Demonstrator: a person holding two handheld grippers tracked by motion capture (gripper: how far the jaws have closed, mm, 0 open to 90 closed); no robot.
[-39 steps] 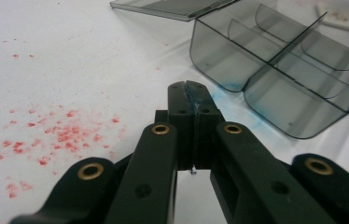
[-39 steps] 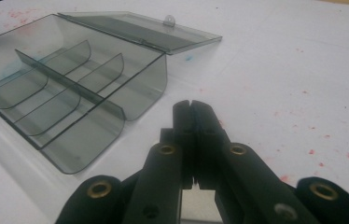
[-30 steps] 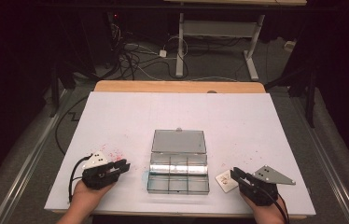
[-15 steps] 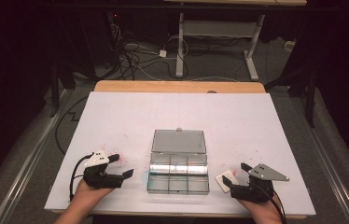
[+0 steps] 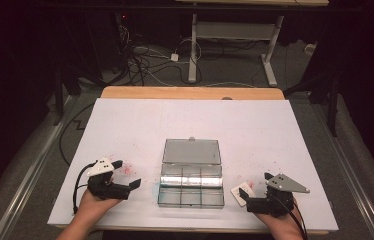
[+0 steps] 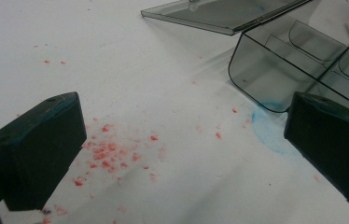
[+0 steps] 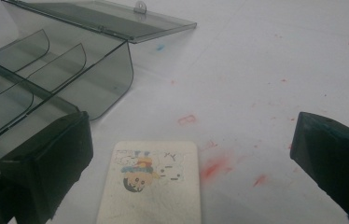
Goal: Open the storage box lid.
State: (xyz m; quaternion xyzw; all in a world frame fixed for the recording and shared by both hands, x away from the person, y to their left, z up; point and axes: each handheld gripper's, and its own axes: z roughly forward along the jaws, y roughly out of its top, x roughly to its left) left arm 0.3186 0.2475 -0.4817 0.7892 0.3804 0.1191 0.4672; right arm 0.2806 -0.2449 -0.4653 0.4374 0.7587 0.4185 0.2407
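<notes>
Tools both wide open, nothing gripped. Your left tool (image 5: 127,173) sits low over the table (image 5: 140,125) at the near left, your hand (image 5: 89,205) behind it; its jaws have just been opening and now stand far apart. In the left gripper view only bare white table lies between them, speckled with red flecks (image 6: 109,151). A blue smear (image 6: 266,130) marks the surface just at the box's near corner.

Your right tool (image 5: 257,192) sits at the near right, grey plate (image 5: 287,183) on top. Its jaws have also just been opening. In the right gripper view they stand wide, and the card (image 7: 156,184) lies flat on the table between them, nearer the left jaw, touched by neither. Card is pale, rounded corners, with a small cartoon print. Red smudges (image 7: 217,168) lie just beside it.

Box (image 5: 191,185) is clear grey plastic, set in the middle of the near half of the table, between your two tools. Lid (image 5: 191,151) is swung fully back and lies flat on the table behind the tray, latch tab at its far edge. Tray is split into compartments by dividers; in the high view it reads as two rows of three. Whether any compartment holds something you cannot tell from these views.

Card lies just right of the box, apart from it.
</notes>
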